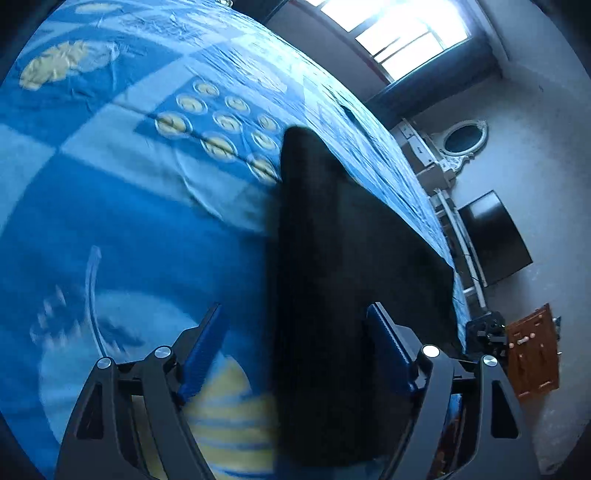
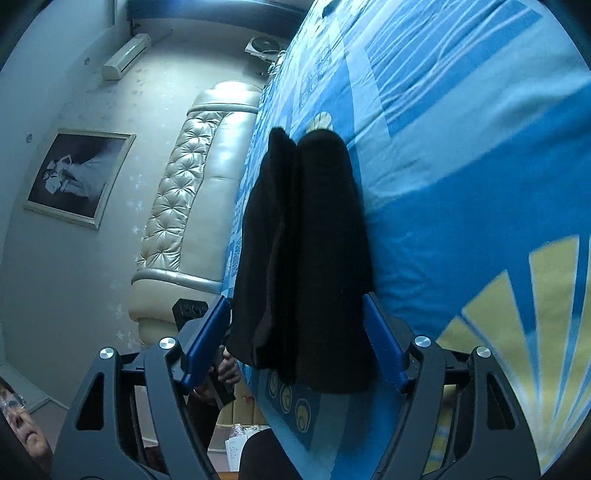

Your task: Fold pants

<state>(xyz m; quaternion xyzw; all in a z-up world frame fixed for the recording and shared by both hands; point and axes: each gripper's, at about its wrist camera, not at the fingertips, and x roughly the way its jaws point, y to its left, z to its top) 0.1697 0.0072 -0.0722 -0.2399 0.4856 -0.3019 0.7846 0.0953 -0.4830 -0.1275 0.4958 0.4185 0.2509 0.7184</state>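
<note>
Pants: one black pair (image 2: 306, 258), folded lengthwise, lying on your bed.
Axis: it runs straight away from both grippers.
Left gripper (image 1: 295, 354): your jaws stand apart, gripping nothing.
Right gripper (image 2: 295, 339): jaws apart, pants between, unpinched.
Surface: blue patterned bedspread (image 1: 129, 221).
Room: tufted headboard (image 2: 192, 192), one framed picture (image 2: 79, 175), window (image 1: 399, 33).

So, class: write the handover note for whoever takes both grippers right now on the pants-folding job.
Left gripper: open, holding nothing.
Right gripper: open, holding nothing.
Black pants: lying on the blue patterned bedspread, laid lengthwise into a long narrow strip with one layer over the other.
Done: lengthwise fold appears made, pants released.
Left: probably fold the strip across its length; check edges first.
</note>
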